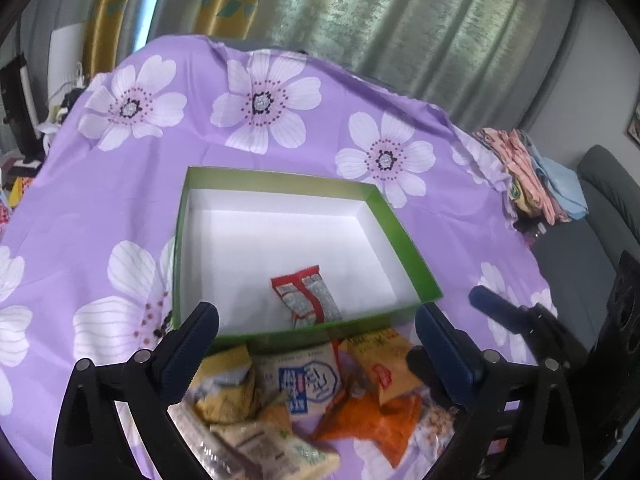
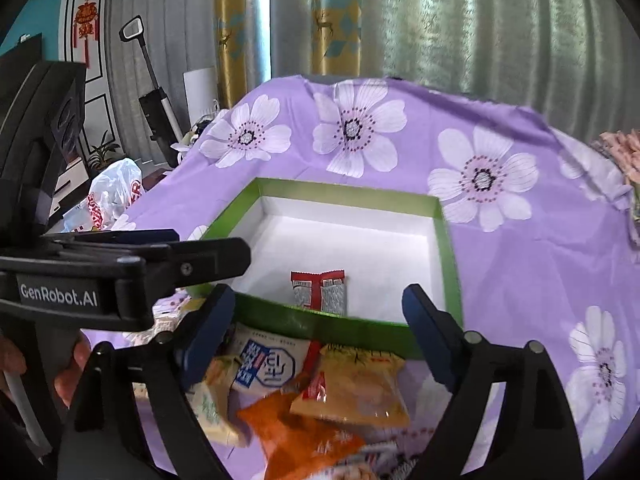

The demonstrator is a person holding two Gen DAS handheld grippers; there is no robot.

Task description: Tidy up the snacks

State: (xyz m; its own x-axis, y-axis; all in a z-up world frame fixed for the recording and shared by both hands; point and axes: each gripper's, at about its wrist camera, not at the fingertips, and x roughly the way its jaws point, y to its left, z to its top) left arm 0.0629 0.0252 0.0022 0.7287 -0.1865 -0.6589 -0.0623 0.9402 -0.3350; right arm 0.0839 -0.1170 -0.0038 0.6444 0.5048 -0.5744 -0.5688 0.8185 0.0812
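Note:
A green box [image 1: 404,236] with a white inside sits on the purple flowered cloth; it also shows in the right wrist view [image 2: 448,256]. One red and silver snack packet [image 1: 306,296] lies in it near the front wall, also seen from the right [image 2: 320,290]. A pile of snack packets lies in front of the box: a white and blue one [image 1: 308,380] [image 2: 266,364], a yellow one [image 1: 384,360] [image 2: 356,388], an orange one [image 1: 372,424] [image 2: 304,436]. My left gripper [image 1: 316,332] is open and empty above the pile. My right gripper [image 2: 318,312] is open and empty above the pile.
The right gripper's fingers [image 1: 504,312] show at the right of the left wrist view, the left gripper's body [image 2: 120,276] at the left of the right wrist view. Folded cloths [image 1: 532,172] lie at the table's right edge. A plastic bag [image 2: 116,196] sits beyond the left edge.

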